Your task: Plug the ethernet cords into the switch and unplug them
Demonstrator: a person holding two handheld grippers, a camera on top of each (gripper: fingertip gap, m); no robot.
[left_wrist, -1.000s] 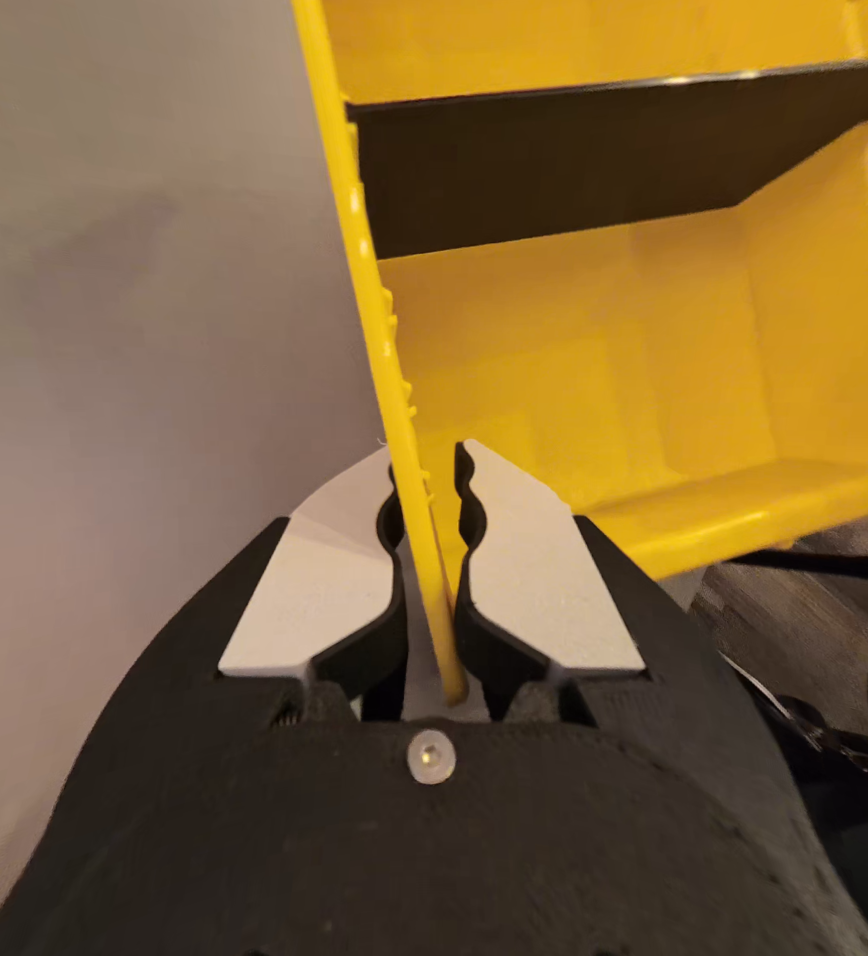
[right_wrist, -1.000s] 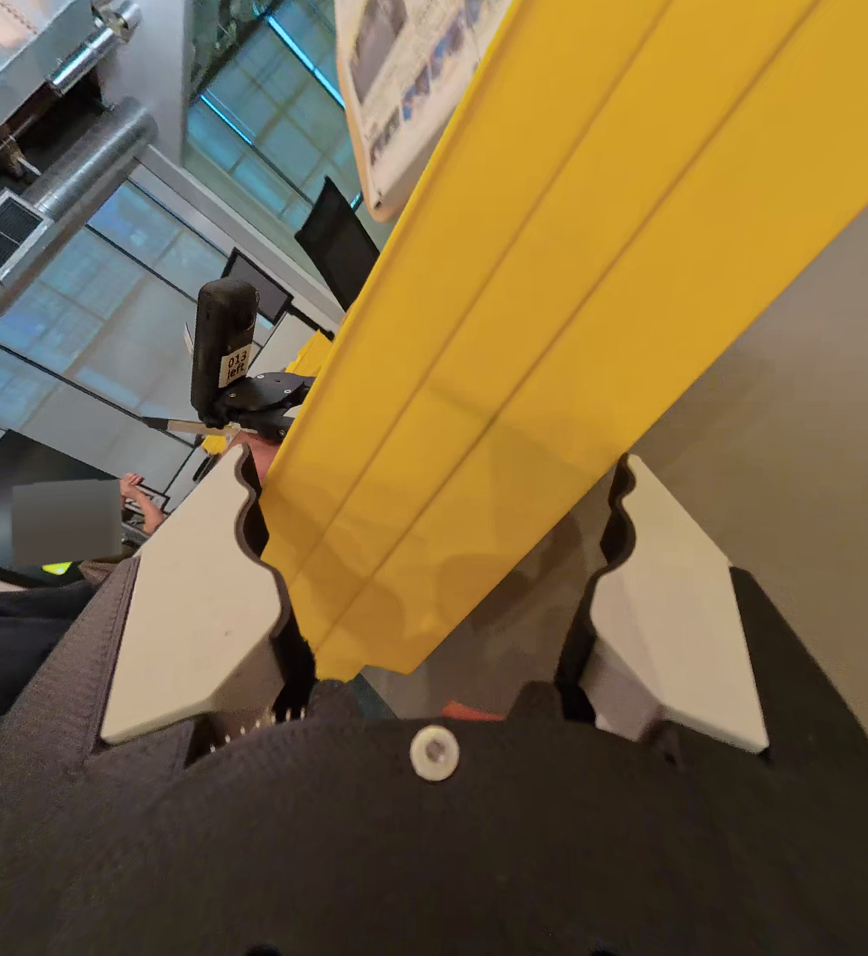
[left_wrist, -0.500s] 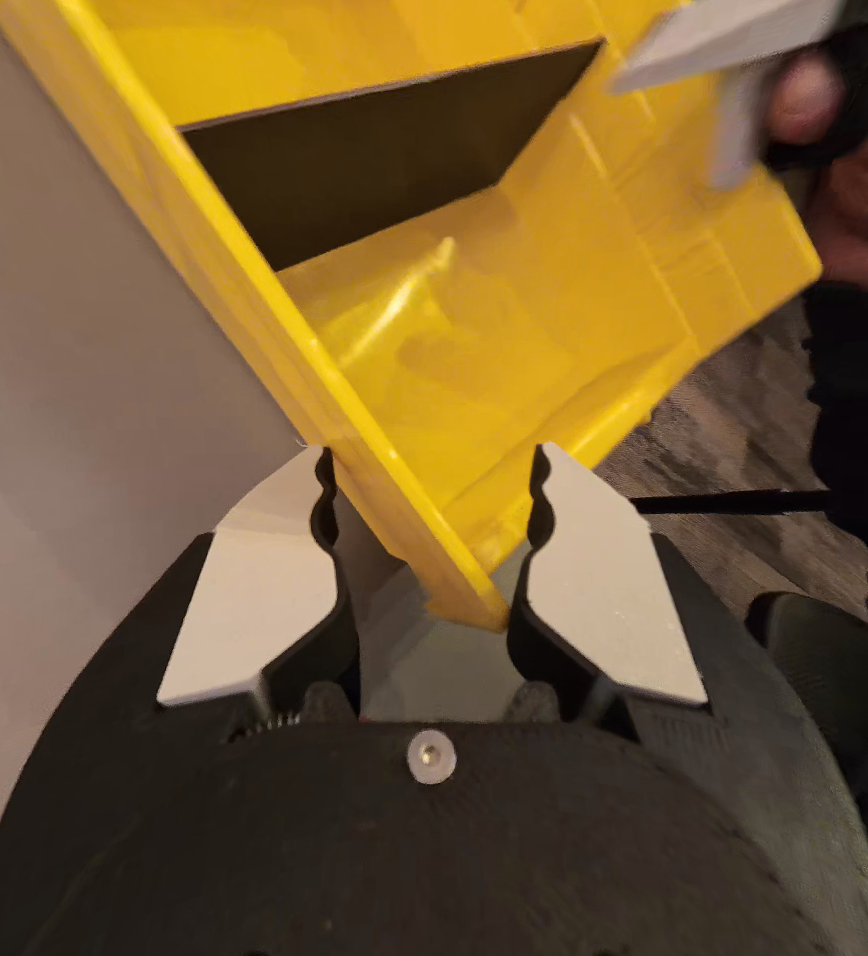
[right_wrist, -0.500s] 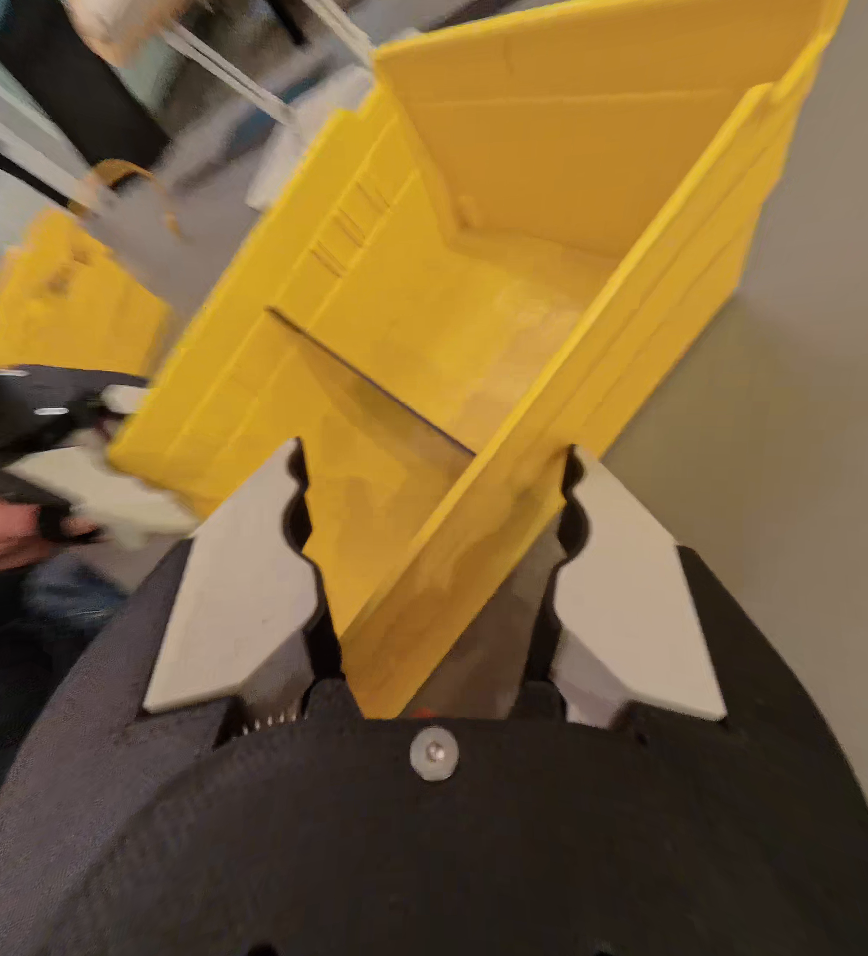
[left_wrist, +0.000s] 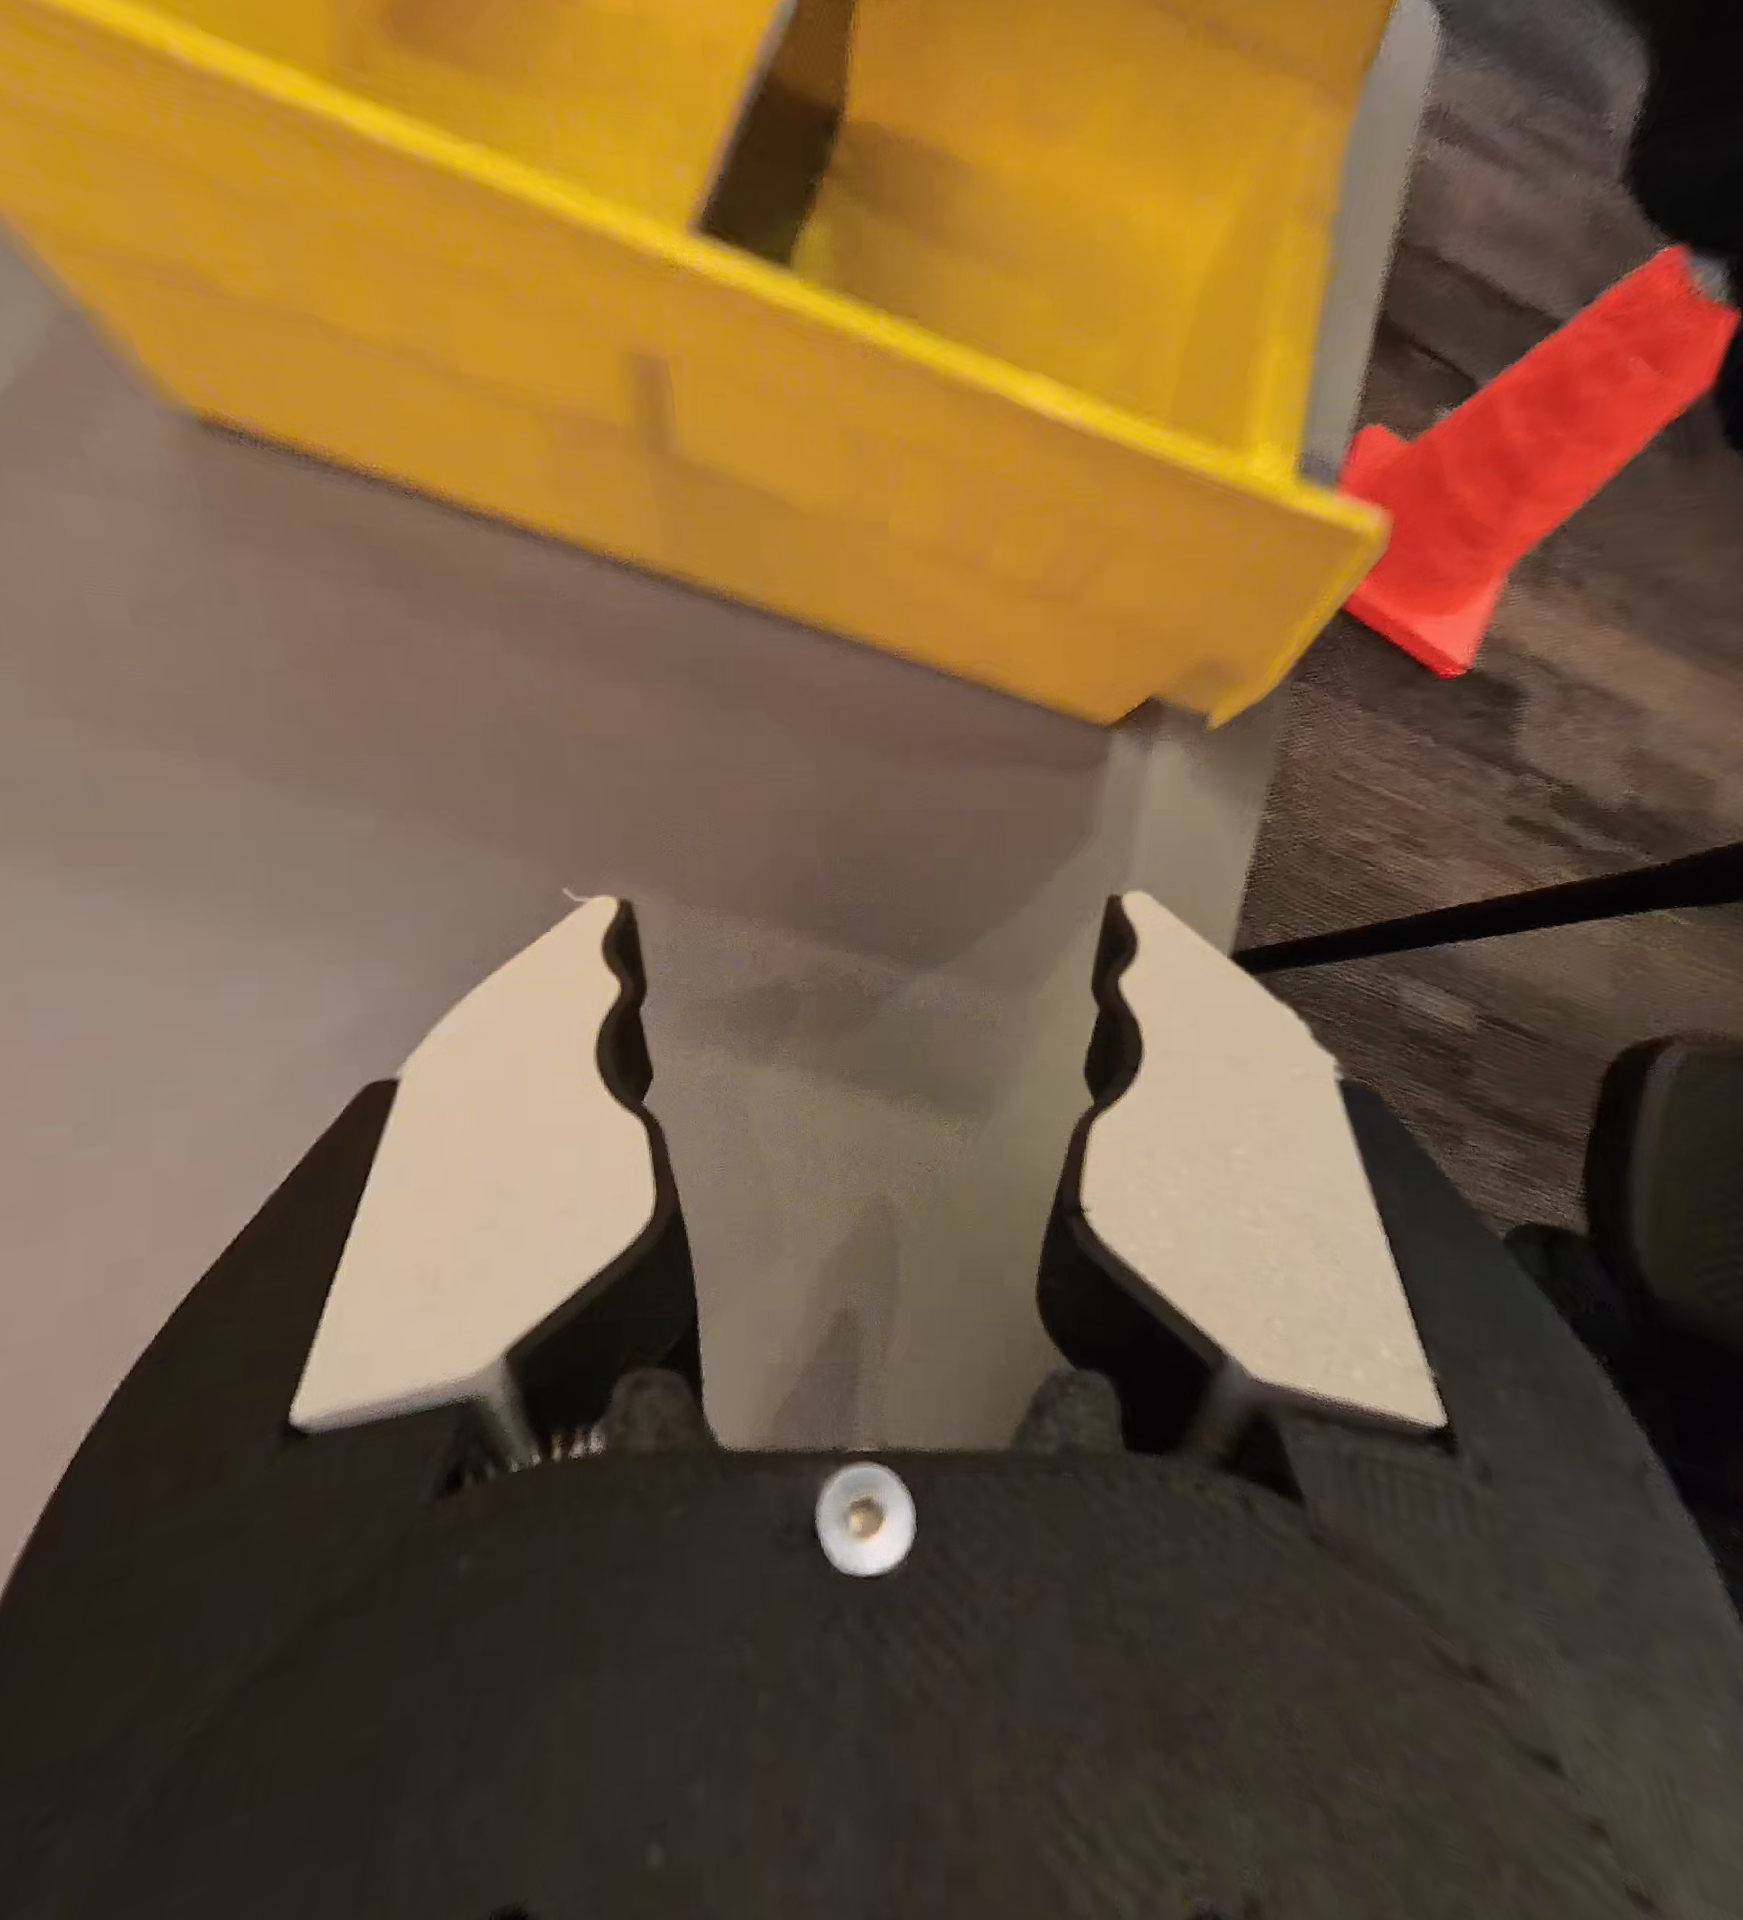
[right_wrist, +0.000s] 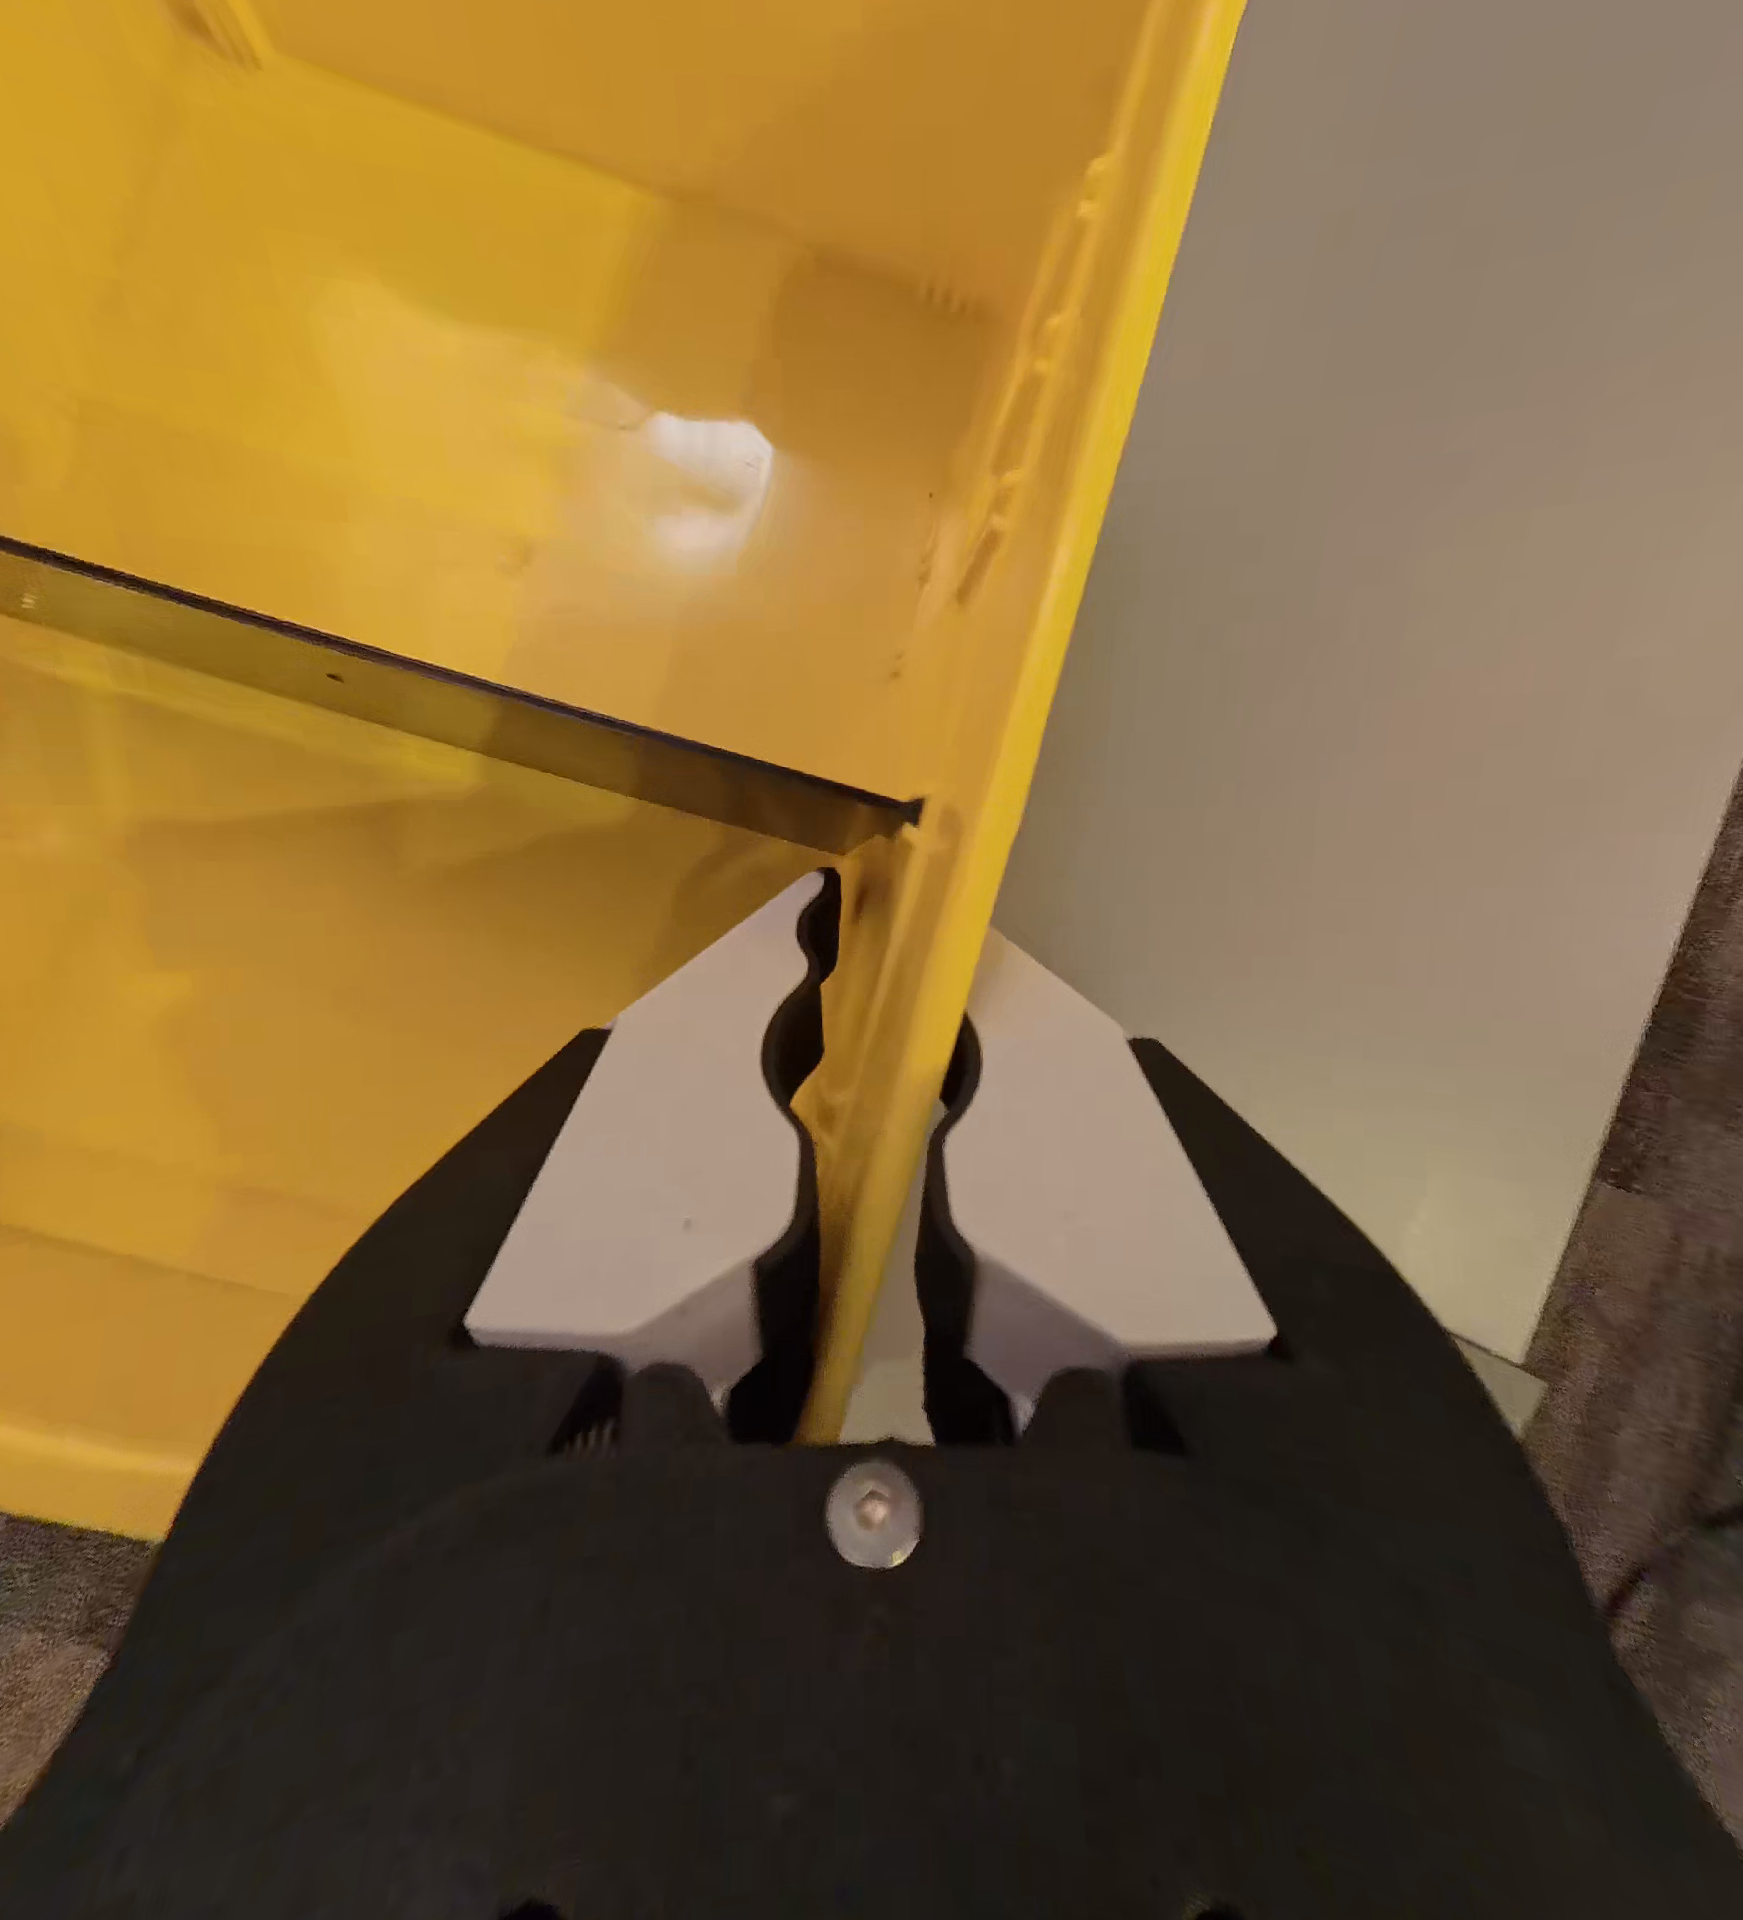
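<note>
No ethernet cord or switch shows in either view. A yellow plastic bin [left_wrist: 742, 436] with a dark divider [left_wrist: 773, 156] sits on the grey table [left_wrist: 223, 779], near its right edge. My left gripper [left_wrist: 864, 904] is open and empty, a short way back from the bin's near wall, above the table. My right gripper [right_wrist: 903, 914] is shut on the bin's side wall [right_wrist: 1054, 520], one finger inside the bin and one outside. The bin [right_wrist: 431, 312] looks empty inside on both sides of the divider [right_wrist: 379, 675].
A red folded piece [left_wrist: 1532, 457] lies on the dark floor to the right of the table edge. A thin black rod or cable [left_wrist: 1573, 904] crosses there, above a black chair part [left_wrist: 1719, 1195]. Grey carpet [right_wrist: 1729, 1039] shows beyond the table [right_wrist: 1418, 623]. My hands' fingertips stand some 30 cm from each other.
My left gripper let go of the bin wall, opened wide and drew back. My right gripper went from open around the bin's edge to shut on its side wall. The bin swung round.
</note>
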